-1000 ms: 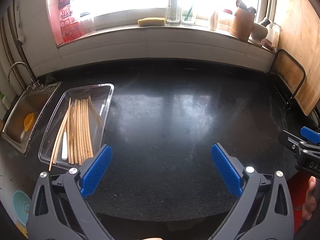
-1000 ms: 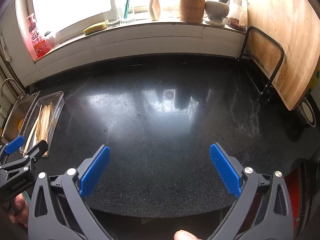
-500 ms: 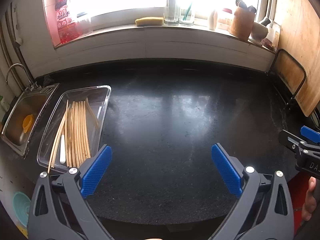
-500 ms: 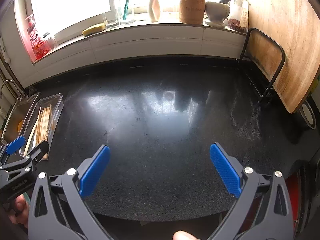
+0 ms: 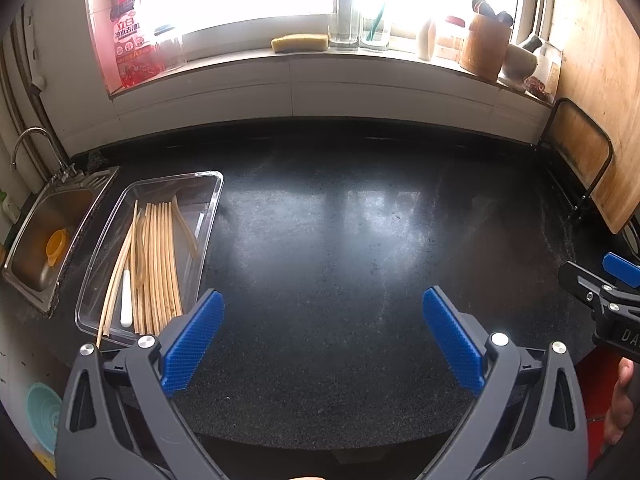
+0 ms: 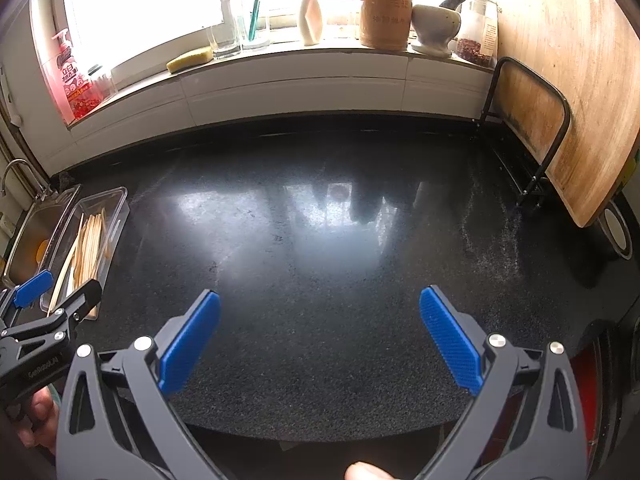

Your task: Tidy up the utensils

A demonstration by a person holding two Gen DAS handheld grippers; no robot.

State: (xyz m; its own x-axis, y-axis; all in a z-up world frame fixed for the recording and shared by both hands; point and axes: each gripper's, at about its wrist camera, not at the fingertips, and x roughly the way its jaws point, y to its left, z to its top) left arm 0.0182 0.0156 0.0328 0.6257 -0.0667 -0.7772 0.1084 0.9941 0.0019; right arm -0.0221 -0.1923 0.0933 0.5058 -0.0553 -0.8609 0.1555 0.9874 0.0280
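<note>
The red bottle [image 5: 130, 46] at the windowsill's left end carries "立白", and "DA" shows on the right gripper [image 5: 616, 334].

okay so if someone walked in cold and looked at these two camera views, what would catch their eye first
Probably the blue-padded left gripper and right gripper, both open and empty over the near edge of a bare black countertop. Next, the clear tray of wooden chopsticks at the counter's left end, beside the sink. Behind, a bright windowsill holds a yellow sponge and jars.

Clear tray [image 5: 208, 216] near corner hidden behind left tongs [image 5: 322, 344]; chopsticks' [image 5: 160, 264] count unclear.
</note>
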